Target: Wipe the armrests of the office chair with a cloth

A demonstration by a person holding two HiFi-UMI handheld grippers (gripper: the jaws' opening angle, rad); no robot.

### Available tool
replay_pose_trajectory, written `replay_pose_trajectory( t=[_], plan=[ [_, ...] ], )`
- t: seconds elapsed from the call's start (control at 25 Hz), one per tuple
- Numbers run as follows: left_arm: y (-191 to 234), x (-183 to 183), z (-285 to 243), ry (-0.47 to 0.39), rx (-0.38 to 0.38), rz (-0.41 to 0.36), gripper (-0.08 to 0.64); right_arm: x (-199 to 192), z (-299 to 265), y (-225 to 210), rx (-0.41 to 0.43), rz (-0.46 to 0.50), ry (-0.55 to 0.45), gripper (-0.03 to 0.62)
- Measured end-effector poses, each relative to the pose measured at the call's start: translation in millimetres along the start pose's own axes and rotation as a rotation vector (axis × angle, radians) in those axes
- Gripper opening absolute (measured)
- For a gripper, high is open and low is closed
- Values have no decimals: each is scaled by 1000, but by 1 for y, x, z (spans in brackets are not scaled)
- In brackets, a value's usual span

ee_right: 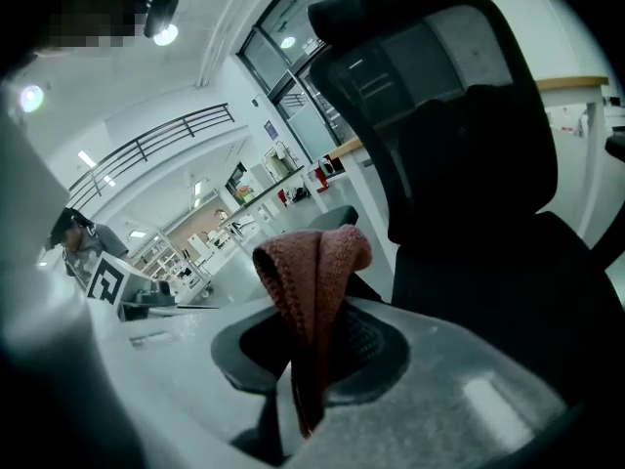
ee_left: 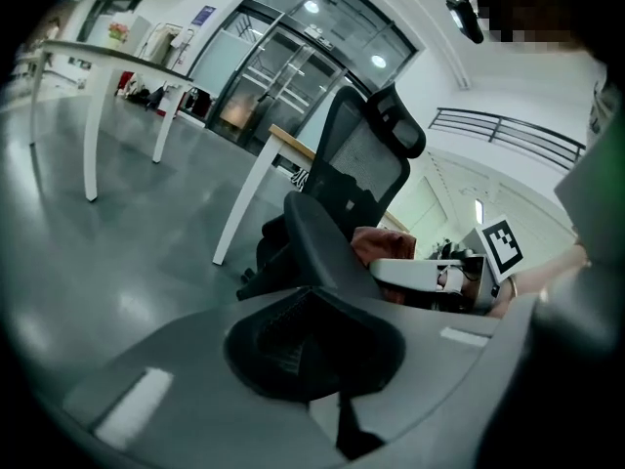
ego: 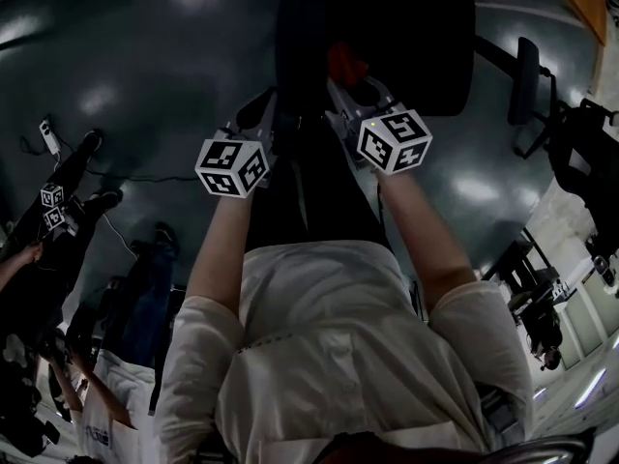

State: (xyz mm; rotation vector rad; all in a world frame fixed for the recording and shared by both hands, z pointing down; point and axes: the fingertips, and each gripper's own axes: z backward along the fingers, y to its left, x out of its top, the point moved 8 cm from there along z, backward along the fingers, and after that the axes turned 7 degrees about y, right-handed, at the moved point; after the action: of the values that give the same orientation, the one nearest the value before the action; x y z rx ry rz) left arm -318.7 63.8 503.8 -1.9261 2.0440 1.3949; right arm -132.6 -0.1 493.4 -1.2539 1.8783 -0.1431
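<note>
While your right gripper (ee_right: 309, 360) fingers pinch the cloth (ee_right: 314, 262), armrest (ee_left: 320, 244) sits centre-frame in left gripper view, long axis running away, cloth just right of it; left gripper (ee_left: 314, 352) fingers closed, empty.

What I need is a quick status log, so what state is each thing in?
left claw: shut, nothing in it.
right claw: shut on the cloth.
cloth: folded, pinched upright.
office chair: upright, nobody in it.
armrest: bare, cloth not on it.
</note>
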Motion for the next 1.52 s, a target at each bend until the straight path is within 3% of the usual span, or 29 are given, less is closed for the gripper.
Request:
replay_pose_trajectory(
  t=[0.12,0.36,0.72,0.88,1.0,1.16,1.28,1.4,1.52],
  plan=[
    [3,2,1,24,-28,-53,5,-14,6,10,-22,-14,-29,48],
    [12,-1,5,53,-84,-83,5,-42,19,35,-77,-60,-76,48],
    [9,2,5,64,-160,-125,5,-83,26,65,-236,-158,-108,48],
    [8,3,5,83,-183,-146,5,-91,22,76,-281,-257,-136,48],
    [5,4,2,98,-203,-151,5,-97,13,83,-257,-317,-119,48],
    [8,3,2,128,-248,-172,5,-94,-11,96,-220,-328,-79,48],
    [6,4,8,132,-247,-278,14,-87,-23,104,-183,-336,-50,48],
    [9,11,16,99,-224,-340,14,-79,-35,116,-130,-300,-22,48],
    [23,23,31,36,-179,-301,14,-67,-37,129,-94,-233,9,48]
  ],
)
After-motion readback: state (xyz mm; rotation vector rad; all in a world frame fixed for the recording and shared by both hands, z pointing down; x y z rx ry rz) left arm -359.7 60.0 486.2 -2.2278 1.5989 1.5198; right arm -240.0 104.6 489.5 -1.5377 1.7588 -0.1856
